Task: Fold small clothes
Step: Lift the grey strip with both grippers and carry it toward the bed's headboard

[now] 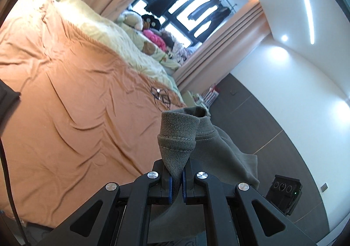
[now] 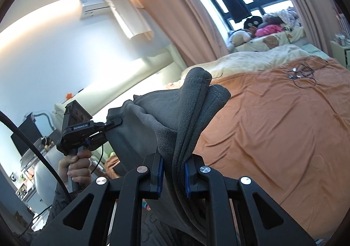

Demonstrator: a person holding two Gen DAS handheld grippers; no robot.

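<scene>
We've got both hand-held grippers, left (image 1: 177, 177) and right (image 2: 174, 172), clamped on the grey garment (image 2: 186, 114) above the rumpled orange bed (image 1: 72, 97) by the curtained window (image 1: 186, 5).

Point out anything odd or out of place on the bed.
A tangle of thin black cable lies loose on the orange bedspread, near its far edge; it also shows in the left wrist view. Otherwise only wrinkles.

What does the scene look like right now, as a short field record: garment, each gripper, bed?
garment: grey garment, held up in the air between both grippers, not lying on the bed
left gripper: shut on a hemmed edge of the garment
right gripper: shut on a bunched thick fold of the garment
hand: grasps the left gripper's handle
bed: orange sheet, wrinkled
cable: black, tangled on the far part of the sheet
</scene>
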